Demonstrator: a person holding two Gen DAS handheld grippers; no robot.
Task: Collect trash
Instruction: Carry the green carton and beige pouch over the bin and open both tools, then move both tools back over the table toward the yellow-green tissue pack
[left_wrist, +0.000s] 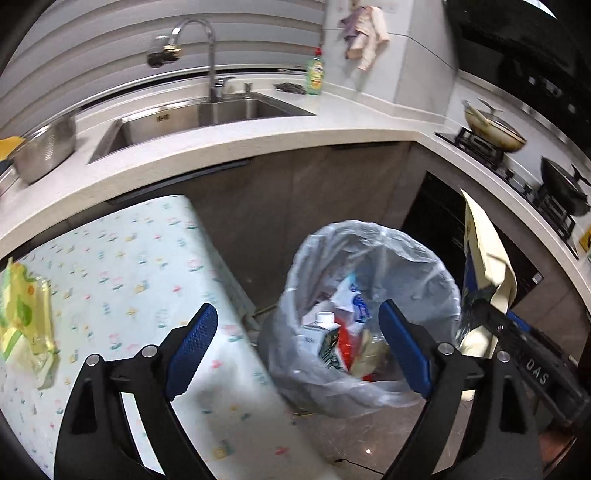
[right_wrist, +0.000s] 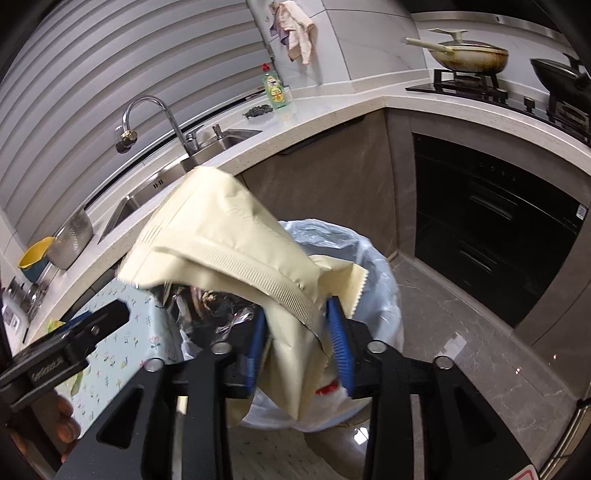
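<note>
Right gripper (right_wrist: 301, 341), black frame with blue ribbed pads, sits nearest the lens; the crumpled cream-coloured foil packaging bag (right_wrist: 236, 243) hangs between its pads, which stand part-way apart. Whether they press on it or merely flank it cannot be told. Its lower fold drapes over the rim of the bin; its upper part rises clear above the pads.

Left gripper (left_wrist: 297, 347) has its jaws spread wide with nothing between them, straddling the corner of the table and the bin mouth.

Translucent grey plastic-lined trash bin (left_wrist: 369, 243) stands on the grey marbled floor (right_wrist: 461, 314), just beside the edge of the table with the pale floral-print cloth (left_wrist: 122, 258). Inside lie a white-capped carton (left_wrist: 323, 332) and mixed wrappers. Yellow-green wipes packet (left_wrist: 22, 314) rests at the table's left edge.

Open floor lies to the right of the bin, up to the dark oven front (right_wrist: 491, 229).

Beyond, the white speckled countertop (left_wrist: 236, 144) curves round, with the steel sink (left_wrist: 207, 114), green dish-soap bottle (left_wrist: 314, 72) and pans on the hob (left_wrist: 495, 129).
</note>
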